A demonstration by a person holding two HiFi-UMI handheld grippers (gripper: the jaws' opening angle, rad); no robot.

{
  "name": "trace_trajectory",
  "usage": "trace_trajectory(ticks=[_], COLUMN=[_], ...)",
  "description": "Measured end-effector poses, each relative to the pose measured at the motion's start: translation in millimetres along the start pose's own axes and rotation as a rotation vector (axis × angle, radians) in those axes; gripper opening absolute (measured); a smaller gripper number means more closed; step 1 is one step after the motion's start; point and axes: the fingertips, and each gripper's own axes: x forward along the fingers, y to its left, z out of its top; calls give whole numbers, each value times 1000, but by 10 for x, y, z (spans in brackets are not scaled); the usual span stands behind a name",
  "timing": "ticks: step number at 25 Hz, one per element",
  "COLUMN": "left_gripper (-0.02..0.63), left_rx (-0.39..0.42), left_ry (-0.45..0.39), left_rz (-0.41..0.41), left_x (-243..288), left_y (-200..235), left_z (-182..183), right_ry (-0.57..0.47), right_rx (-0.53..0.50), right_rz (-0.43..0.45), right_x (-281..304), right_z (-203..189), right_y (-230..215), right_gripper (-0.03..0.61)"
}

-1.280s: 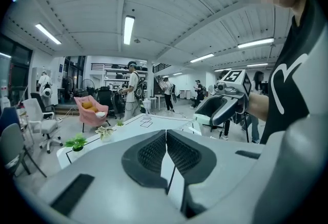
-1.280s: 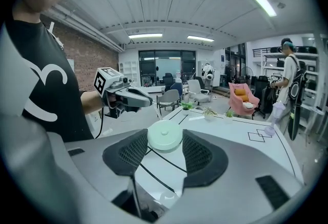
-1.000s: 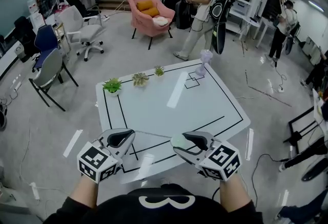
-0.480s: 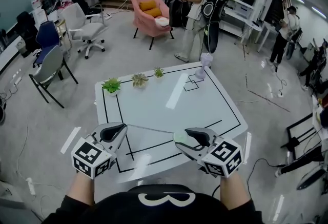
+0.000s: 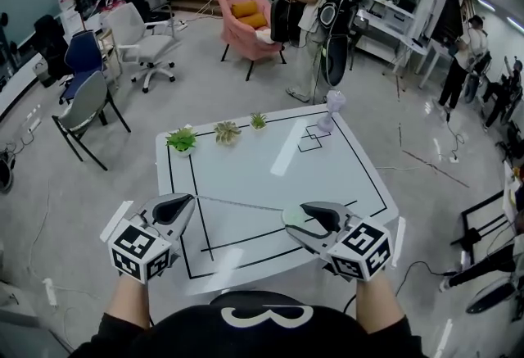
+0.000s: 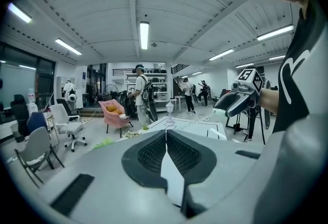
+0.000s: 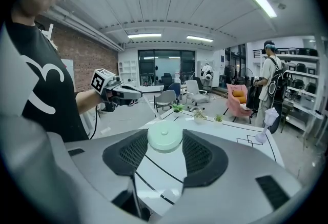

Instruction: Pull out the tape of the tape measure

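Now: tape (image 5: 237,203) out, taut over desk (image 5: 246,153).
L hand-held gripper (image 5: 187,201) pinched shut on tape end; R hand-held gripper (image 5: 295,219) clamps case (image 7: 164,137), jaws wide.

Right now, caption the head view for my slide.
Right gripper holds pale green tape measure; shut left gripper holds its tape taut above the table.

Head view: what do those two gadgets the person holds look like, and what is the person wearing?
The left tool and right tool each have a light grey shell and two jaws lined with black ribbed pads. At the back of each sits a white cube printed with black square markers. No cables show. The person wears a black top with a white print.
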Motion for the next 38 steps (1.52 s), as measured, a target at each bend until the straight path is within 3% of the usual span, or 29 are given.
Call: trace_trajectory(ticks=[29,38], left_gripper=[14,14], left_rx=[2,-36], left_ry=[-3,-8], left_rz=[103,129], left_x=[-30,-114], left_y=[344,411], left_z=[114,84], right_ry=[-18,-10], right_rx=[22,27], right_rz=[-55,-67], right_x=[-185,-195], right_z=[-90,-124], right_y=[-472,-493], right_gripper=[218,218])
